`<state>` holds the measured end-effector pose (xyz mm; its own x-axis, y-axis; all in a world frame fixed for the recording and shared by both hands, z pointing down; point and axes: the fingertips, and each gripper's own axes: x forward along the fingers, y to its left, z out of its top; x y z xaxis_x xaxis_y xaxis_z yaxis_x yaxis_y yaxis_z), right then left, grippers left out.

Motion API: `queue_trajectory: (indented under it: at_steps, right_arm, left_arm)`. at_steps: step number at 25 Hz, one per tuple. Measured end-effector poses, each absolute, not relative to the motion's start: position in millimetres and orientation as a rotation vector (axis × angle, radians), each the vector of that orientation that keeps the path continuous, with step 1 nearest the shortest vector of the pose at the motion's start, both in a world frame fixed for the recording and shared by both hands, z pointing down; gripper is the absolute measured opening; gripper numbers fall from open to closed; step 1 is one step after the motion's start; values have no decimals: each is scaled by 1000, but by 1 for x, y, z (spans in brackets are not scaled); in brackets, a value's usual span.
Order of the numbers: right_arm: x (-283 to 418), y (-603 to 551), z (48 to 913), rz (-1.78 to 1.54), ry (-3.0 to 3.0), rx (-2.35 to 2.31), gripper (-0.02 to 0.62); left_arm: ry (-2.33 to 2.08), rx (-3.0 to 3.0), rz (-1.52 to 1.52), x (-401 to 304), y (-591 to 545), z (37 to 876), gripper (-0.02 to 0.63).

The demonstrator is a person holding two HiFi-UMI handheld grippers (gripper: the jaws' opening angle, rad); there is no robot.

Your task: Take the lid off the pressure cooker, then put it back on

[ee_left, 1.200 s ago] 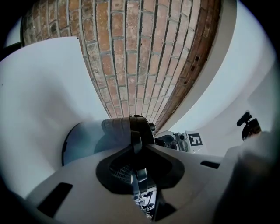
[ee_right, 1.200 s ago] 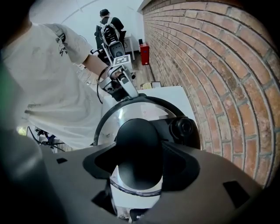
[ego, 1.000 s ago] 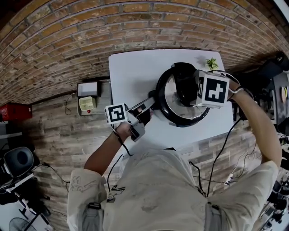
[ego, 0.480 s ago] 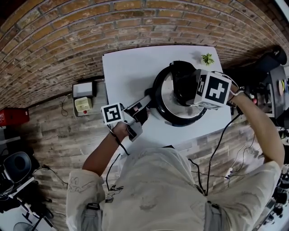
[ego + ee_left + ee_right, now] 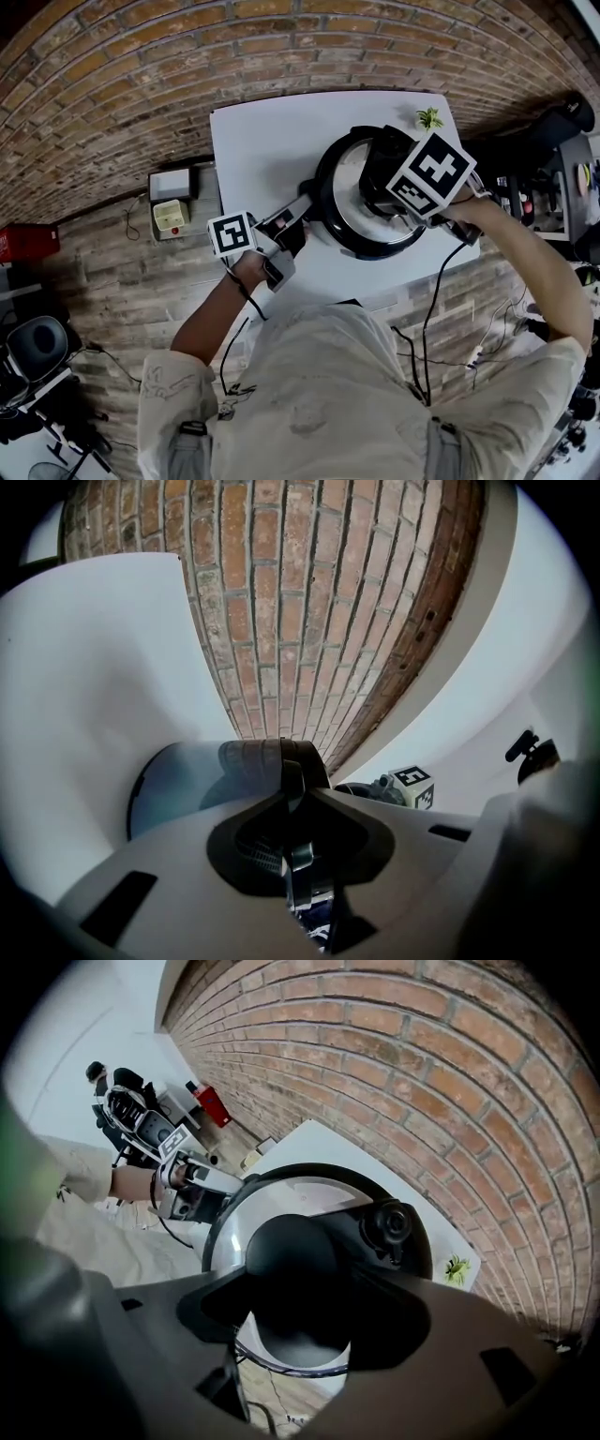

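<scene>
Round steel lid [image 5: 345, 192], domed black knob [image 5: 291, 1269]

Your head camera looks steeply down from above onto the white table [image 5: 262, 141] and the pressure cooker [image 5: 349, 202]. The left gripper view sits low and close, facing nearly level along the cooker's handle [image 5: 277, 759]. The right gripper view looks down from just above the lid [image 5: 281, 1194] onto its knob [image 5: 291, 1265]. All three views share the cooker.
</scene>
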<state>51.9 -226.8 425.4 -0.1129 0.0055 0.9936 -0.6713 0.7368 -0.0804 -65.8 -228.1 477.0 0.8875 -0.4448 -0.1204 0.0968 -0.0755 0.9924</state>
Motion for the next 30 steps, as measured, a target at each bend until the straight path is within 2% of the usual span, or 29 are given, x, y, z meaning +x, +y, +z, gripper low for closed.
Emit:
queue_trajectory:
  at_steps: [30]
  right_arm:
    - [50, -230, 407, 543, -1639, 453, 295]
  left_arm:
    - [-280, 1585, -463, -65, -229, 477, 69]
